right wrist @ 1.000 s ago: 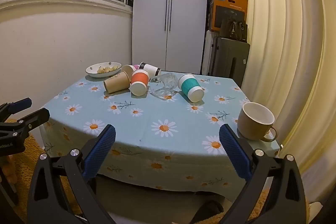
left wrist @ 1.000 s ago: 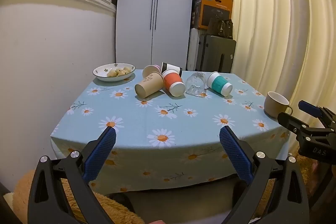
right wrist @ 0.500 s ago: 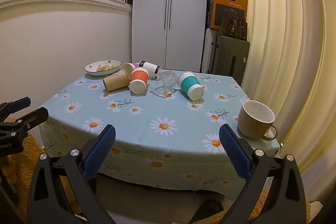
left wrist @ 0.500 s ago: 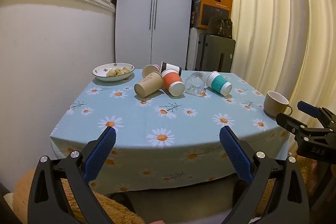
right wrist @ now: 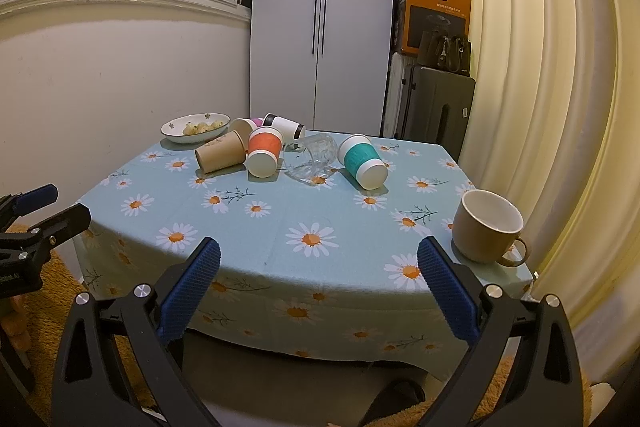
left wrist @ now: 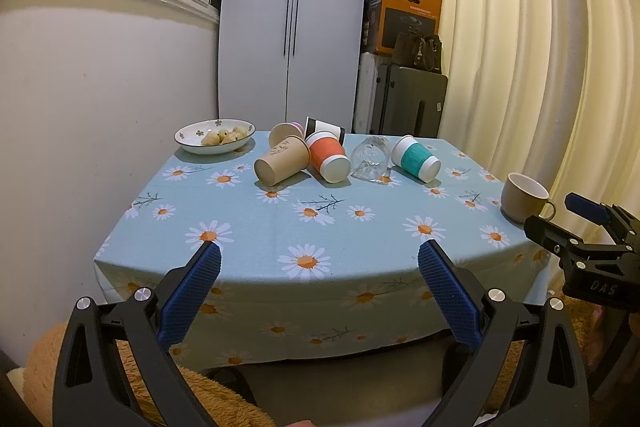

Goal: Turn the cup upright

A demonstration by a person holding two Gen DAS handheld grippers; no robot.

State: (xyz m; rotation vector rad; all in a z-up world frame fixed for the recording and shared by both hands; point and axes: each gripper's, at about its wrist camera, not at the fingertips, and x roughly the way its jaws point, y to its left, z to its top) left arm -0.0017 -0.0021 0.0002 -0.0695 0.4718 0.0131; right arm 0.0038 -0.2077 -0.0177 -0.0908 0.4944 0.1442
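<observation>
Your surface (left wrist: 280,227) carries a daisy-print blue cloth. Across its far half lies a row of cups on their sides: a plain kraft paper cup (left wrist: 282,161), an orange-sleeved paper cup (left wrist: 328,156), a clear glass tumbler (left wrist: 371,158) and a teal-sleeved paper cup (left wrist: 415,158). Behind the first two lie a pink-rimmed cup (left wrist: 285,131) and a black-and-white cup (left wrist: 323,127), also tipped over. The kraft cup and the orange-sleeved one touch; the glass lies just beside the orange one.

At the far left corner a white bowl (left wrist: 188,141) holds small pale-brown pieces of food. At the near right edge a beige mug (right wrist: 486,227) stands upright, its handle toward the curtain (right wrist: 540,67). Beyond the surface stand a white wardrobe (left wrist: 288,27) and stacked luggage with an orange box (left wrist: 410,17) on top.

Your left hand-held gripper (left wrist: 319,271) is spread wide with nothing between its blue pads, short of the near edge. Your right hand-held gripper (right wrist: 319,269) is likewise wide and empty, level with the near edge, the mug just beside its right finger. Nothing lies between either one and the row of cups.
</observation>
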